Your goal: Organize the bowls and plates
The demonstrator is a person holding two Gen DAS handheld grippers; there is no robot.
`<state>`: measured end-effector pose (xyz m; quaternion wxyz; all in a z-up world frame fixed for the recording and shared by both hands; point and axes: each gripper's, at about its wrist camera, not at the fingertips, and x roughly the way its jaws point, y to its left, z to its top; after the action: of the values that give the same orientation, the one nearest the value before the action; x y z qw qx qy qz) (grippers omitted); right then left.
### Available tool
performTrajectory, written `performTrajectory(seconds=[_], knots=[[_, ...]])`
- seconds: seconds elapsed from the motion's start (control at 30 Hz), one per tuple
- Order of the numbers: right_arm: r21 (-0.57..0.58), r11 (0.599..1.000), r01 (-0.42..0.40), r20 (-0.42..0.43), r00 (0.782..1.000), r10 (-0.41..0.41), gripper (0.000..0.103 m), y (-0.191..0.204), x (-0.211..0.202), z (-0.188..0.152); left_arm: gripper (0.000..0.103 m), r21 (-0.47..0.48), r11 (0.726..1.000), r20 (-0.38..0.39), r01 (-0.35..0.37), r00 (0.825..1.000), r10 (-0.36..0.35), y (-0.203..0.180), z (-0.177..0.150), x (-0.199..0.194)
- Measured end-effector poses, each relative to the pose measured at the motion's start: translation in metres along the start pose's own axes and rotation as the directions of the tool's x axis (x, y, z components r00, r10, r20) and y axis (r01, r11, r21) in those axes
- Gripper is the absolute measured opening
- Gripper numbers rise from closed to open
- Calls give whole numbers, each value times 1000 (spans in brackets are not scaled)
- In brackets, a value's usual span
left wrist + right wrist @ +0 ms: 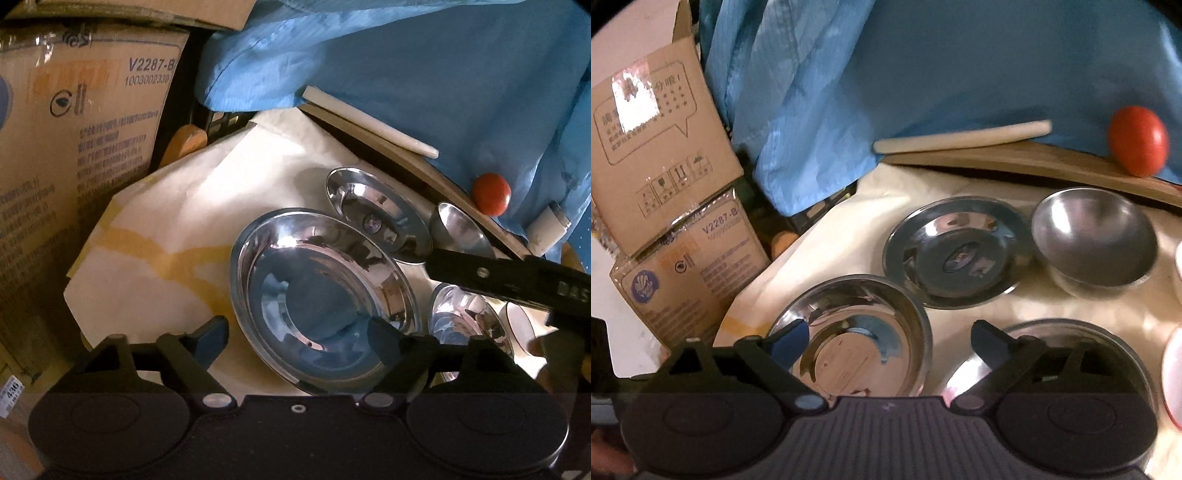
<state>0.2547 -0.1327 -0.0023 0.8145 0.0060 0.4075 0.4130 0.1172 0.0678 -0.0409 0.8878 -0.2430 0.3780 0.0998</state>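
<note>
I see the left claw (297, 341) with its jaws apart and nothing clamped; its right fingertip (384, 341) overlaps the near rim of the large steel plate (321, 299), and I cannot tell whether it touches. The left fingertip (212, 338) stands over the cream cloth (221, 192) that covers the worktop. From this claw, the small steel plate (376, 218) lies at 1 o'clock, its rim just beside the large plate's far rim. A steel bowl (461, 225) sits beyond it at 2 o'clock, partly hidden by the right claw's black finger (509, 278), which crosses the view from 3 o'clock. A second steel bowl (465, 325) lies under that finger.

I see the right claw (890, 341) likewise spread, gripping nothing. The large steel plate (857, 336) lies between its fingertips in the view; contact is not readable. The small steel plate (956, 251) lies at 12 to 1 o'clock, the steel bowl (1097, 240) at 2 o'clock, and the second steel bowl (1071, 354) at 3 o'clock behind the right fingertip (991, 341).

Further out, a wooden board (1034, 162) carries a red tomato (1137, 140) at 2 o'clock. Blue fabric (923, 74) hangs at 12 o'clock. Cardboard boxes (665, 177) stand at 10 o'clock.
</note>
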Motion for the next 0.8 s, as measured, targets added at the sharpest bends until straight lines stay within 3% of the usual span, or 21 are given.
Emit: performTrajectory(seconds=[0.17, 0.47, 0.8], knots=[[-63, 997, 34, -65, 997, -38, 87, 3, 19, 8, 66, -27, 999, -23, -35, 999, 34, 0, -1, 4], [-120, 992, 48, -155, 986, -66, 75, 3, 47, 13, 50, -45, 996, -27, -82, 996, 80, 0, -3, 8], [-115, 989, 90, -251, 961, -116, 45, -3, 67, 19, 31, -96, 986, -21, -133, 991, 132, 2, -4, 6]])
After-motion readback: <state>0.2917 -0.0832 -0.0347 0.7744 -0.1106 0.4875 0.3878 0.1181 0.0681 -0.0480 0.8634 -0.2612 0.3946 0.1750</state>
